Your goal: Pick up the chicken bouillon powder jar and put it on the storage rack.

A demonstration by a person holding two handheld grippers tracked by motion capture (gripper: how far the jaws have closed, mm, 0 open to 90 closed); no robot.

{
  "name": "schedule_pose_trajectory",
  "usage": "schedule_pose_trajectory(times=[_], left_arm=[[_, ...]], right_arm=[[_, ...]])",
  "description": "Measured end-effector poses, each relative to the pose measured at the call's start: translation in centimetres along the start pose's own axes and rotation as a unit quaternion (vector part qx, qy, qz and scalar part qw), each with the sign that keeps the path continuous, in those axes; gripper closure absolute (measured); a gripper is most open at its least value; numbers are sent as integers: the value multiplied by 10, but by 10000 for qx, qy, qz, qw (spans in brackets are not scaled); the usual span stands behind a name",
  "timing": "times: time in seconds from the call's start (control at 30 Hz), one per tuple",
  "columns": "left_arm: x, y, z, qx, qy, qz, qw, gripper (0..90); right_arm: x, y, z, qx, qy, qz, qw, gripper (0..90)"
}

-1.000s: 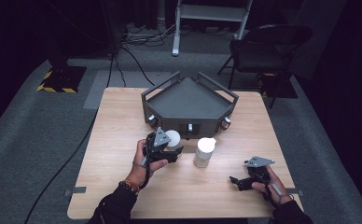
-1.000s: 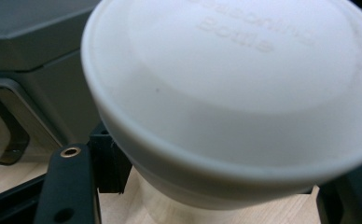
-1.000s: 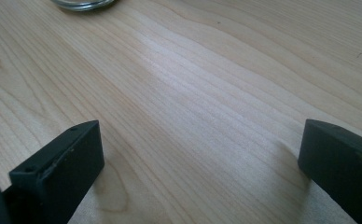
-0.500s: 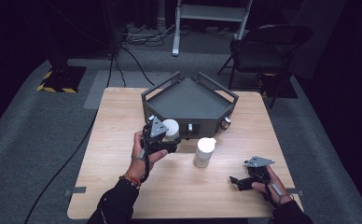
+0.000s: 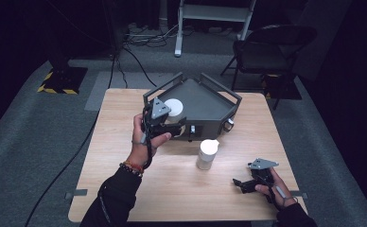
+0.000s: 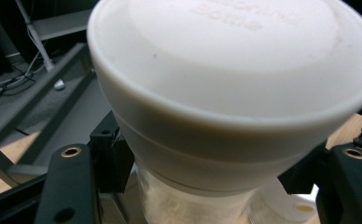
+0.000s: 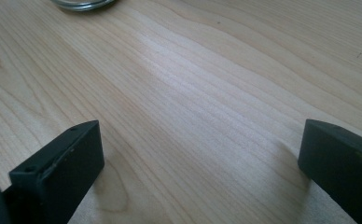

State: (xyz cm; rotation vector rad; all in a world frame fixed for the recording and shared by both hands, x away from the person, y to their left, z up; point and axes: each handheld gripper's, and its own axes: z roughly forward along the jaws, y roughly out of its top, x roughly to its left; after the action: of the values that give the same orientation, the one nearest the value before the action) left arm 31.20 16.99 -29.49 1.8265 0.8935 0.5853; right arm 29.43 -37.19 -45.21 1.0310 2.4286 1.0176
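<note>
The left gripper (image 5: 171,126) is clamping a white-capped bottle (image 5: 174,108) by its neck, just under the cap; in the left gripper view the jaws are pressing in from both sides below the cap's (image 6: 230,60) flared rim, with frosted clear plastic showing beneath. In the high view the bottle is hanging in the air at the near left edge of the grey tray (image 5: 205,97), roughly over its low front wall. The right gripper (image 5: 249,182) is resting on the table (image 5: 125,142) near the right front corner, its jaws standing wide apart with nothing but bare wood between them.

The risks, as I am judging them: the grip is sitting on a narrow neck under a wide, heavy-looking top, so the bottle may be swinging or tilting between the pads if the hand is turning quickly. If it is slipping, the cap rim is probably catching on the jaws, but a jolt could still be dropping it onto the tray wall. The tray's raised rail is close to the bottle's path, and clipping it would be knocking the bottle askew. A second bottle (image 5: 207,154) is standing upright on the table just in front of the tray, near enough for a low sweep to topple it.

Embossed lettering is showing on the cap; the lower word is reading "Bottle", the upper one is too blurred to make out.
</note>
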Motion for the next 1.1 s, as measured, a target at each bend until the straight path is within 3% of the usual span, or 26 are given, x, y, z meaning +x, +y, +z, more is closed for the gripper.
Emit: schedule_pose_trajectory(times=[0.23,0.43,0.63,0.87,1.1], left_arm=[[3,20,11,-5,122,148,9998,324],[8,31,24,-69,267,154,9995,324],[15,40,41,4,319,122,9994,325],[26,35,60,-121,330,-96,9993,325],[31,42,80,67,531,-114,9985,325]], right_arm=[[0,0,0,0,0,-1,10000,0],[0,0,0,-1,1,-1,10000,0],[0,0,0,-1,6,-3,10000,0],[0,0,0,-2,4,-4,10000,0],[0,0,0,-5,6,-12,10000,0]])
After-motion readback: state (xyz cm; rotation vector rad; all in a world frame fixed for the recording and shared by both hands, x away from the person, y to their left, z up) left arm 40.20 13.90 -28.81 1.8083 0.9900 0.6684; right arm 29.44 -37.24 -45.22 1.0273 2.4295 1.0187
